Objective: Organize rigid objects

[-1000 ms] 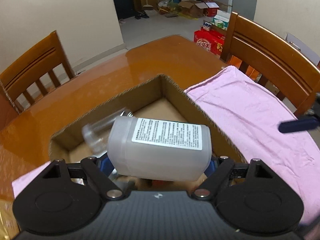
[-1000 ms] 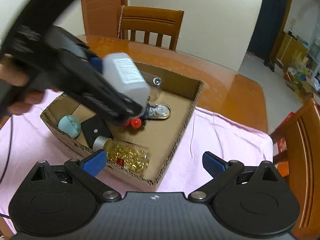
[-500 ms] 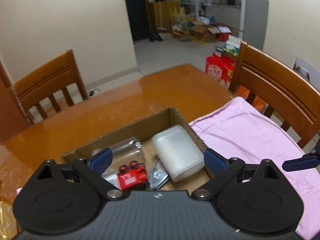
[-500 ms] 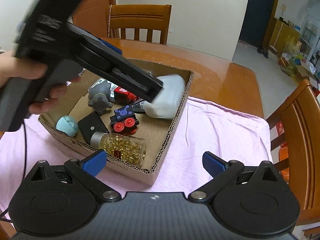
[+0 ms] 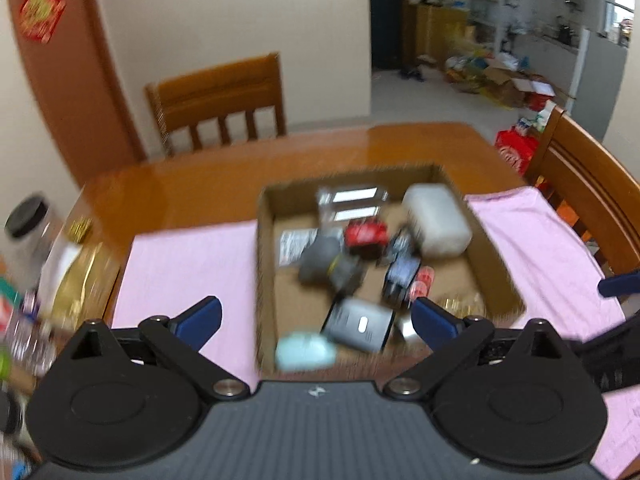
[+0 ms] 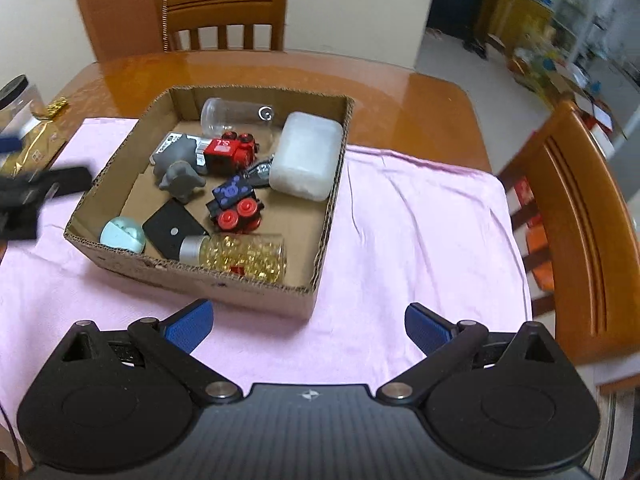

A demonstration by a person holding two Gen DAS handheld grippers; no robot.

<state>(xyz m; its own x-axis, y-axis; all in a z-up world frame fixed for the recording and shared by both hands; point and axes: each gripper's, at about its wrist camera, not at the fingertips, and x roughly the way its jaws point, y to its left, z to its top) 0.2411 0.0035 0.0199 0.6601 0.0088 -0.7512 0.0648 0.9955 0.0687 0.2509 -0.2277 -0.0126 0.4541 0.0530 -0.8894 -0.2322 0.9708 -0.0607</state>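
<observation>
Both grippers empty. My left gripper [image 5: 316, 320] jaws opening, nothing btwn; right gripper [image 6: 308, 326] spread wide. White plastic bottle [image 6: 306, 156] lies in cardboard box [image 6: 240, 280], far right corner (long axis running away from me), nearer right gripper.

A glossy wooden table [image 6: 400, 108] carries everything. A pink cloth [image 6: 420, 224] covers its near part, leaving the far side bare. On the cloth stands an open cardboard box [image 6: 256, 290], set towards the left. Off the cloth, at the table's left edge, lie a gold foil packet [image 6: 30, 148] and a clear jar with a black lid [image 6: 16, 98]; further items there, in the blurred left wrist view, are probably small bottles [image 5: 28, 328].
</observation>
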